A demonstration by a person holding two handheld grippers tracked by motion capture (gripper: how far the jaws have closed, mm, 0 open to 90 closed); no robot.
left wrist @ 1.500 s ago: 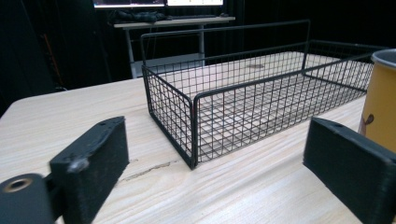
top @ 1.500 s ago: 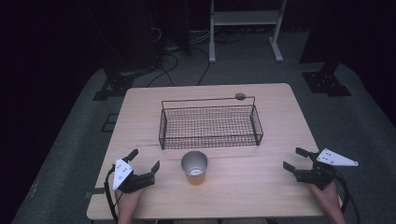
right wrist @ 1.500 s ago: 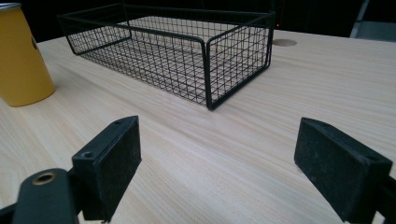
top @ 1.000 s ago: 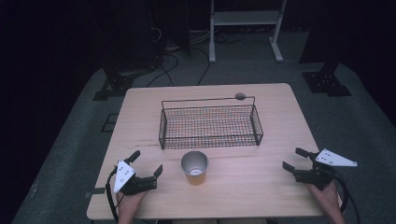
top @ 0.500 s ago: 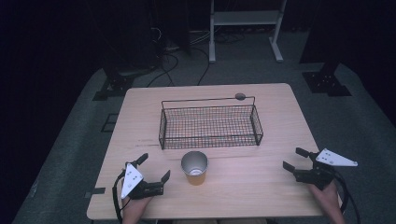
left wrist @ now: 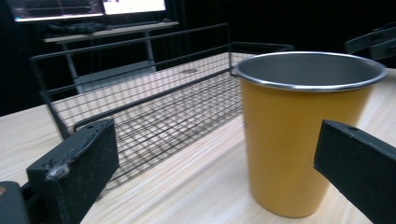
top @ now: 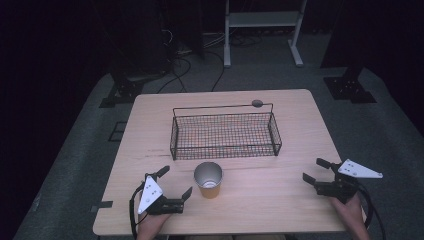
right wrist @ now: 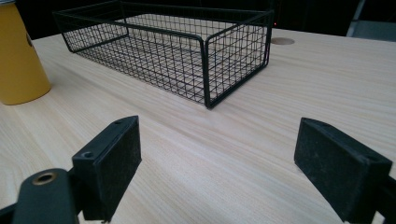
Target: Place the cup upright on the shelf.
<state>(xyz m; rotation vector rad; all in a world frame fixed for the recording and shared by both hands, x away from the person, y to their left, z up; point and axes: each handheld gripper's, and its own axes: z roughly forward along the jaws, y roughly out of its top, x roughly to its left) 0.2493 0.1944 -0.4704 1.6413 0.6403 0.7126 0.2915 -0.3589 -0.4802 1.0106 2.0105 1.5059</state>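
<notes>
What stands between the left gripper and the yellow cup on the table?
Nothing visible. The left gripper is open beside the yellow cup, with bare table between them; the wire basket stands behind the cup.

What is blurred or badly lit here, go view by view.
High view: the table is evenly lit, the room behind falls into near black. Left gripper view: the yellow cup is fairly sharp, its own jaws in the foreground are soft, and the monitor at top left glares. Right gripper view: the wire basket is crisp, the near jaws slightly soft.
</notes>
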